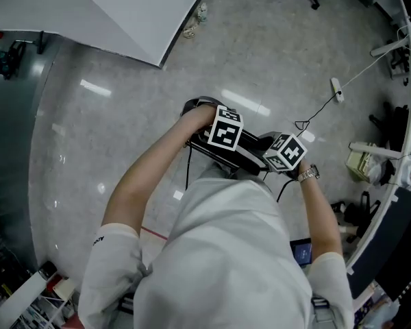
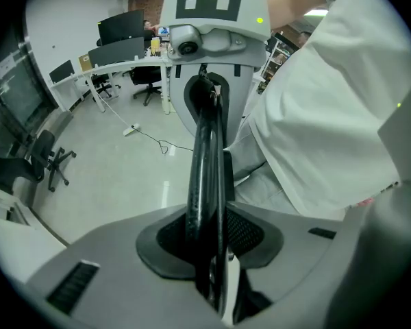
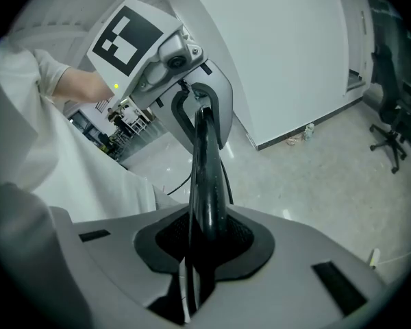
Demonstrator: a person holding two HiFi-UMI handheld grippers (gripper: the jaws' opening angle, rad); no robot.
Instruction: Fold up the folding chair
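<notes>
Tubing of glossy black metal, part of the folding chair (image 2: 205, 163), runs straight out between the fingers of the left gripper (image 2: 209, 233). That gripper is clamped on it: its black, mesh-textured pads (image 2: 245, 232) press the tube from both sides, set in a smooth grey moulded body. Beyond the fingertips the tube rises in a narrow curved loop. Left of the fingertips lies a polished pale floor (image 2: 116, 184) with a white power strip (image 2: 130, 129) on a thin dark cable, and black office chairs (image 2: 51, 160) stand further off that way. Right of the fingers hangs the person's white cotton T-shirt (image 2: 329, 115).

From the head view the chair (image 1: 246, 155) is a flat black bundle held just in front of the person, between both hands, above the speckled, shiny floor.

The right gripper (image 3: 202, 237) likewise grips a rounded, glossy black tube of the chair, its dimpled dark pads (image 3: 243, 236) closed against it. Past its fingertips sits a white marker cube (image 3: 127, 36) with bold black squares. Right of the fingers stands a plain white wall panel (image 3: 281, 53). A metal wristwatch (image 1: 308, 173) shows on the right wrist. Small dark print on the left sleeve (image 1: 97, 240) is too small to read.
</notes>
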